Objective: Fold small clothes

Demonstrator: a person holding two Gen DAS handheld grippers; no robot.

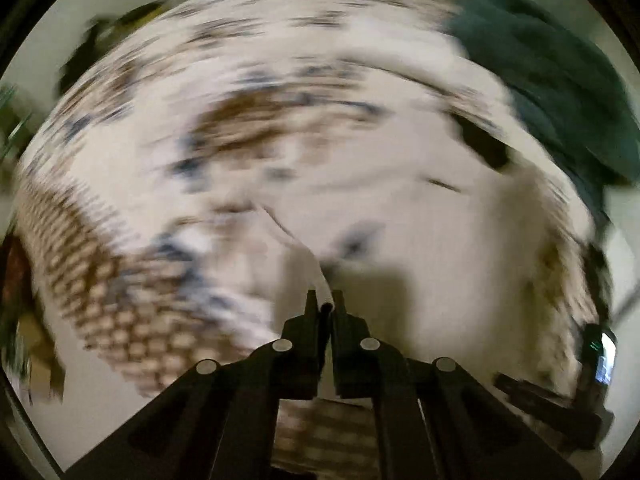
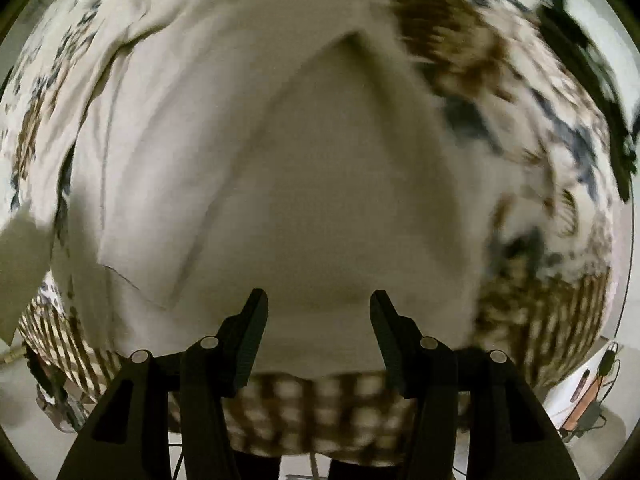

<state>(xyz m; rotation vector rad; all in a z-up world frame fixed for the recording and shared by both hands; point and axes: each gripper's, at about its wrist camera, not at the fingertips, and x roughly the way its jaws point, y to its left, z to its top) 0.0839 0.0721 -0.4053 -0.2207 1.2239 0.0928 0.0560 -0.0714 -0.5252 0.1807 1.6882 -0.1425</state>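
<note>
A plain white garment [image 2: 288, 168] lies spread on a patterned brown, blue and white bedspread [image 2: 532, 92]. My right gripper [image 2: 319, 300] is open just above the garment's near edge, holding nothing. My left gripper [image 1: 325, 300] is shut on a pinched fold of the white garment [image 1: 400, 200], whose edge rises up into the jaws. The left wrist view is blurred by motion. The bedspread [image 1: 132, 300] shows there around the garment.
A dark green cloth [image 1: 560, 80] lies at the far right of the bedspread. A dark object [image 1: 100, 40] sits at the far left edge. The right gripper's body [image 1: 560, 412] shows low right. Cables and an orange item [image 2: 588, 392] lie on the floor at right.
</note>
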